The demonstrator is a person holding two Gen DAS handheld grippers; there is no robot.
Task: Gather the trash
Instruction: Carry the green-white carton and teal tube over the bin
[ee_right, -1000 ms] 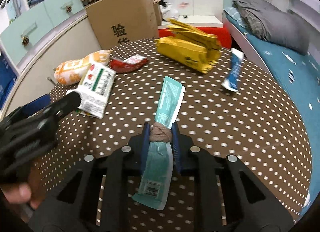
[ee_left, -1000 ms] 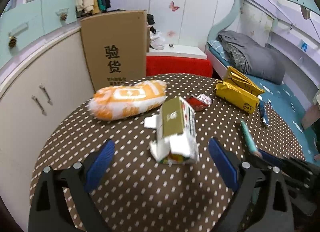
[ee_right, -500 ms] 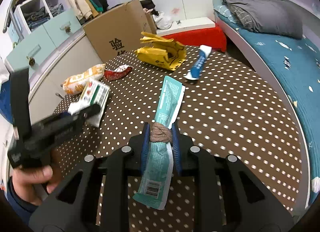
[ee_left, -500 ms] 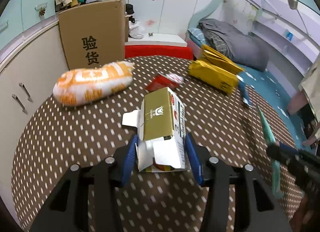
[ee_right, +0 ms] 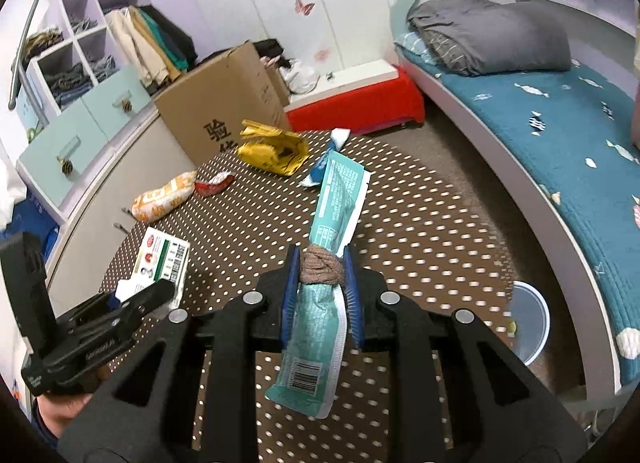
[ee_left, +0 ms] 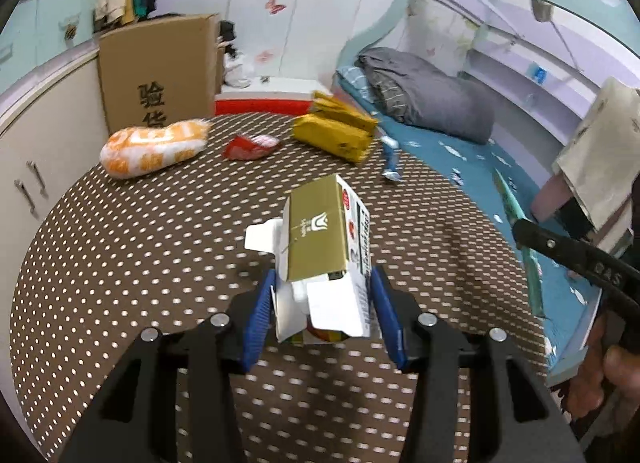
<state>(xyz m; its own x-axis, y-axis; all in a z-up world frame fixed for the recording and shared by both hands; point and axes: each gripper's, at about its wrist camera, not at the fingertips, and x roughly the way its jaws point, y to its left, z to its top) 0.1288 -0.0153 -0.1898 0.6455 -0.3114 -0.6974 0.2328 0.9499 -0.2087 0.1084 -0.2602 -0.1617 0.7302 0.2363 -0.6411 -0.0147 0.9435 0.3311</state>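
The round table [ee_left: 120,247] in a brown dotted cloth carries, along its far edge, an orange bag [ee_left: 154,147], a red wrapper [ee_left: 248,146], a yellow packet [ee_left: 334,131] and a blue sachet [ee_left: 391,159], mutually apart.

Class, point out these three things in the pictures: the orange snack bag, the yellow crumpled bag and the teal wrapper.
orange snack bag [ee_left: 154,147], left wrist view, its middle.
yellow crumpled bag [ee_right: 274,149], right wrist view, its front face.
teal wrapper [ee_right: 338,199], right wrist view, its upper half.

the table [ee_left: 120,263] is brown with white polka dots. on it lie an orange-and-white bag [ee_left: 154,147], a yellow packet [ee_left: 332,135] and a red wrapper [ee_left: 248,145].
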